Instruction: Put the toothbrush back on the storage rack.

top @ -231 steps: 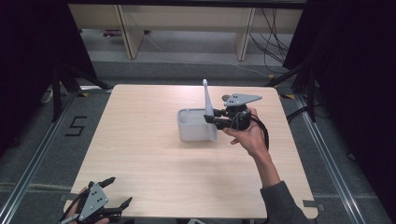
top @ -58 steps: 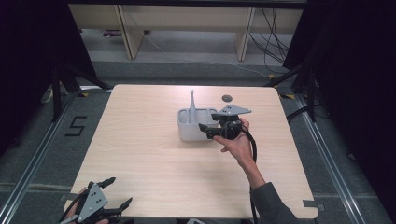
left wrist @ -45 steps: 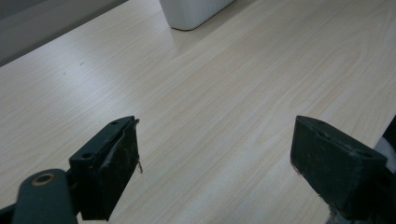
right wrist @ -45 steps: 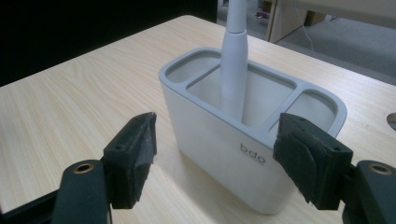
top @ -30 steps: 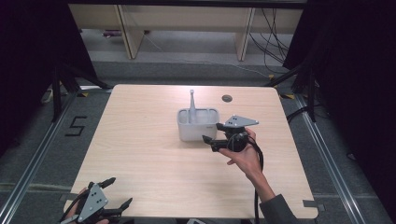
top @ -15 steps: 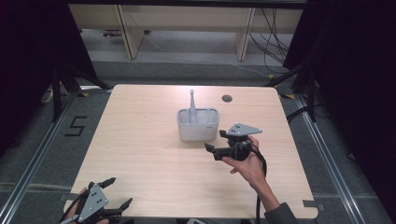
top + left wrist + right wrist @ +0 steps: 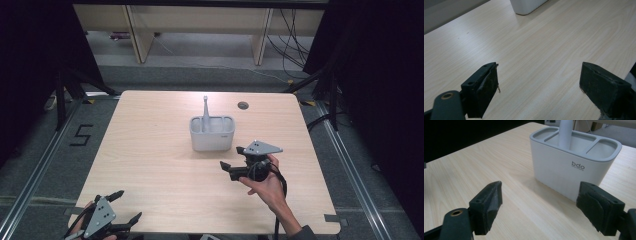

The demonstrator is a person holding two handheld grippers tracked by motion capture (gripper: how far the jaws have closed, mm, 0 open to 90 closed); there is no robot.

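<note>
A white compartment caddy (image 7: 212, 134) stands at the middle of the wooden table, with a grey utensil handle (image 7: 205, 112) upright in its back-left compartment. My right gripper (image 7: 227, 170), held in a hand, hovers in front and to the right of the caddy. Its jaws have just been opening and stand open with nothing between them. In the right gripper view (image 7: 544, 207) the caddy (image 7: 574, 162) and the handle (image 7: 566, 132) lie just ahead. My left gripper (image 7: 127, 206) rests open at the table's near-left corner; the left gripper view (image 7: 539, 90) has bare wood between its jaws.
A round cable hole (image 7: 243, 105) sits in the table behind the caddy. Wooden shelving (image 7: 200, 25) stands beyond the far edge. Dark curtains flank both sides. The caddy's corner (image 7: 526, 6) lies far ahead in the left gripper view.
The right gripper let go of the utensil, which now stands in the caddy, and drew back toward the near right of the table, slightly lower. The left gripper stayed put.
</note>
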